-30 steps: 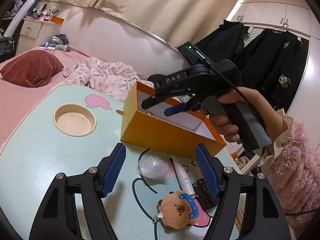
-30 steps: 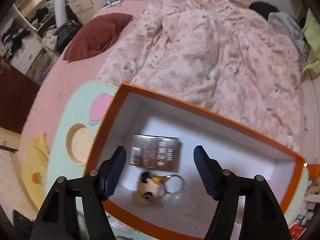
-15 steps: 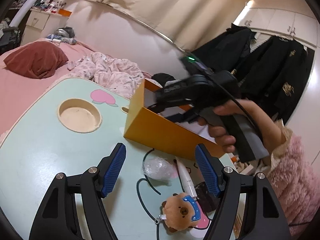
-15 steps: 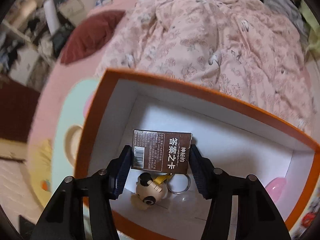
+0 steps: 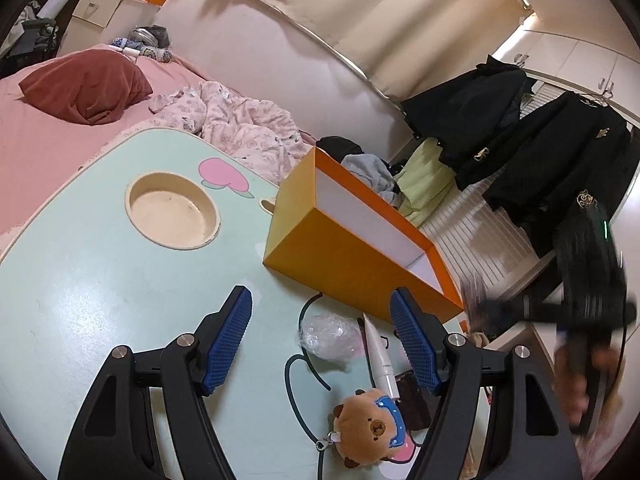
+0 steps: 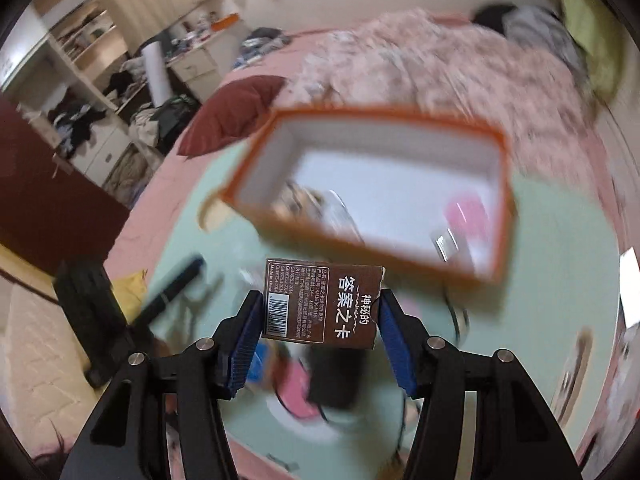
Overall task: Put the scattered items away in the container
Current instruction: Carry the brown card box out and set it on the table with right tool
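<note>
An orange box with a white inside stands on the mint-green table. My left gripper is open and empty above a clear plastic wad, a white tube and a brown bear plush. My right gripper is shut on a brown card box, held in the air in front of the orange box. It shows blurred at the right of the left wrist view.
A round cup recess is sunk in the table's left part. A dark flat packet lies by the bear. A bed with a pink quilt and red pillow lies behind. Black clothes hang at right.
My right gripper closed on the brown card box inside the orange box and lifted it out, pulling back fast to the right. The left gripper stayed open over the table.
</note>
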The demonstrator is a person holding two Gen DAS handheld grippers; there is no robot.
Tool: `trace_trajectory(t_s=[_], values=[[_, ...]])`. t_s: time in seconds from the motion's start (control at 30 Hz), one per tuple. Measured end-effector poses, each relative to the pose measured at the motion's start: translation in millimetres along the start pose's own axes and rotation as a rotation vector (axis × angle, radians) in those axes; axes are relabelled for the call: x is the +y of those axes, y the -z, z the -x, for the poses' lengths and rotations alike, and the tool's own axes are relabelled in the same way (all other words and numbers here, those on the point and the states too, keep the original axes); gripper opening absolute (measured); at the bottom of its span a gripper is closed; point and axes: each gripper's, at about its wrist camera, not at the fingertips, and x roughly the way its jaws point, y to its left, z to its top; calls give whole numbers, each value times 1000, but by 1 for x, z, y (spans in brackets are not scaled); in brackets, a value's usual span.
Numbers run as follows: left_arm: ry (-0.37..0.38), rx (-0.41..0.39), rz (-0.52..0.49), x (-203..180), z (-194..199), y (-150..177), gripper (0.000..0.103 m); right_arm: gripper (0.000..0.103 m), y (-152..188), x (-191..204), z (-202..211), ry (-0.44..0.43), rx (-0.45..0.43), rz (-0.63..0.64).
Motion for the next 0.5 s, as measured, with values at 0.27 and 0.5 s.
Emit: trace_trajectory(t_s=[0.27, 0.5], values=[[-20, 25, 6, 3, -6, 0, 72, 59, 50, -59, -22, 26, 29, -137], [-23, 82, -11, 1, -15, -2, 72, 74, 62, -56, 9, -82, -250, -83]])
